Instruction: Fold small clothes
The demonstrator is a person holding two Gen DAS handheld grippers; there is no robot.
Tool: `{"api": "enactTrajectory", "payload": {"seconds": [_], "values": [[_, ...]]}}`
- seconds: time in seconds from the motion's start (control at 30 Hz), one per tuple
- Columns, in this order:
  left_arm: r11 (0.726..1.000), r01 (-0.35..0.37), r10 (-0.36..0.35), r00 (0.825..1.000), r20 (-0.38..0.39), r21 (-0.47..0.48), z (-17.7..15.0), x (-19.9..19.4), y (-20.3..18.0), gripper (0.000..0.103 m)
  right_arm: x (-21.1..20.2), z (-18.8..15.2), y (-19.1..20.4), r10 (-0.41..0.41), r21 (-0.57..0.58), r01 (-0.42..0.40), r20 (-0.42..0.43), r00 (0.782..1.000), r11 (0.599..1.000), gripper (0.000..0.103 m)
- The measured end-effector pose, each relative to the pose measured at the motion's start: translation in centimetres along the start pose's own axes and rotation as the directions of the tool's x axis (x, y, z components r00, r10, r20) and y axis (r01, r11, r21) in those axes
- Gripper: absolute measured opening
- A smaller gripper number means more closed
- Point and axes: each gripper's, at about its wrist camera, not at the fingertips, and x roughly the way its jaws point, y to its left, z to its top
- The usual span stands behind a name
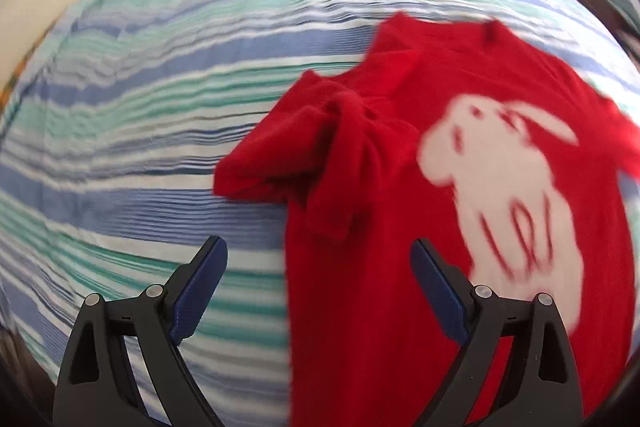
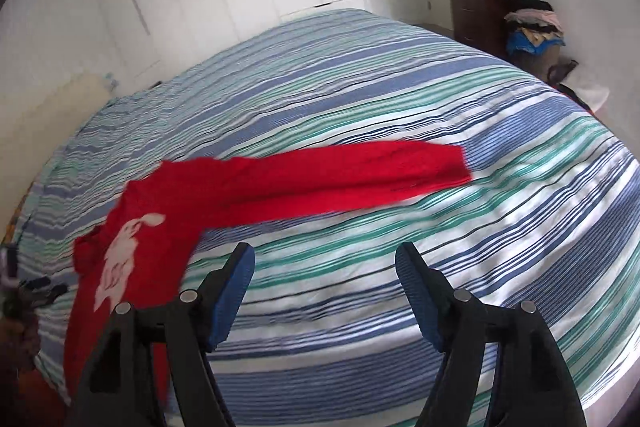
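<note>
Left gripper [image 1: 319, 259] jaws apart, nothing between them, above the bed [image 1: 140, 155]. Red top [image 1: 380, 147] with white rabbit print lies on the striped cover ahead and right of these jaws, one sleeve crumpled. Right gripper [image 2: 325, 263] jaws apart, empty; top [image 2: 160, 211] sits left of them, long sleeve [image 2: 360, 171] stretched out flat ahead.

The red sweater [image 2: 280, 179] is soft matt knit cloth with a flat white rabbit print [image 1: 500, 179]. The bed [image 2: 400, 87] has a smooth striped woven cover. Each gripper, left [image 1: 319, 259] and right [image 2: 325, 261], is matt black plastic with ribbed blue pads [image 1: 438, 291] and shiny metal pins.
</note>
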Motion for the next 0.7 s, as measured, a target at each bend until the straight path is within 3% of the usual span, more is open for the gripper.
{"api": "enactTrajectory", "payload": {"seconds": [0.03, 0.07, 0.1, 0.17, 0.27, 0.33, 0.37, 0.47, 0.53, 0.6, 0.7], "values": [[0.999, 0.000, 0.000, 1.000, -0.008, -0.054, 0.4, 0.9, 0.4, 0.088, 0.2, -1.0, 1.7, 0.018, -0.019, -0.018, -0.009, 1.000, 1.000, 0.072], [0.994, 0.013, -0.014, 1.000, -0.017, -0.109, 1.0, 1.7, 0.9, 0.063, 0.4, -2.1, 3.3, 0.033, -0.042, -0.034, -0.020, 0.999, 0.999, 0.072], [0.983, 0.059, -0.066, 0.997, -0.034, -0.175, 1.3, 2.4, 1.7, 0.009, 0.7, -3.1, 4.4, 0.046, -0.066, -0.049, -0.034, 0.998, 0.997, 0.072], [0.936, 0.149, -0.175, 0.983, -0.055, -0.320, 1.6, 2.7, 4.5, 0.006, 1.7, -4.5, 6.4, 0.050, -0.142, -0.061, -0.080, 0.996, 0.988, 0.072], [0.904, 0.176, -0.183, 0.983, 0.018, -0.391, 2.3, 0.7, 9.8, 0.004, 2.6, -4.8, 7.5, 0.053, -0.210, -0.073, -0.099, 0.994, 0.975, 0.072], [0.910, 0.068, -0.059, 0.998, 0.034, -0.410, 3.1, -0.5, 14.6, 0.006, 3.1, -4.8, 7.4, 0.059, -0.210, -0.079, -0.104, 0.993, 0.974, 0.072], [0.897, -0.024, 0.038, 0.999, 0.022, -0.441, 3.6, -0.8, 18.0, 0.013, 3.4, -5.0, 7.4, 0.057, -0.208, -0.079, -0.109, 0.992, 0.975, 0.072], [0.824, -0.182, 0.178, 0.982, -0.060, -0.536, 3.3, -0.4, 25.5, 0.035, 4.0, -5.3, 7.6, 0.061, -0.205, -0.087, -0.128, 0.990, 0.975, 0.072], [0.802, -0.224, 0.214, 0.973, -0.084, -0.554, 2.4, -0.5, 27.7, 0.046, 4.3, -5.5, 7.9, 0.066, -0.210, -0.094, -0.137, 0.988, 0.973, 0.072], [0.822, -0.205, 0.196, 0.978, -0.073, -0.531, 1.0, -0.8, 28.0, 0.053, 4.4, -5.7, 8.3, 0.064, -0.221, -0.094, -0.141, 0.988, 0.971, 0.072], [0.912, -0.116, 0.107, 0.993, -0.045, -0.394, -0.5, -0.5, 25.6, 0.060, 4.4, -5.8, 8.6, 0.051, -0.238, -0.083, -0.136, 0.989, 0.968, 0.072]]}}
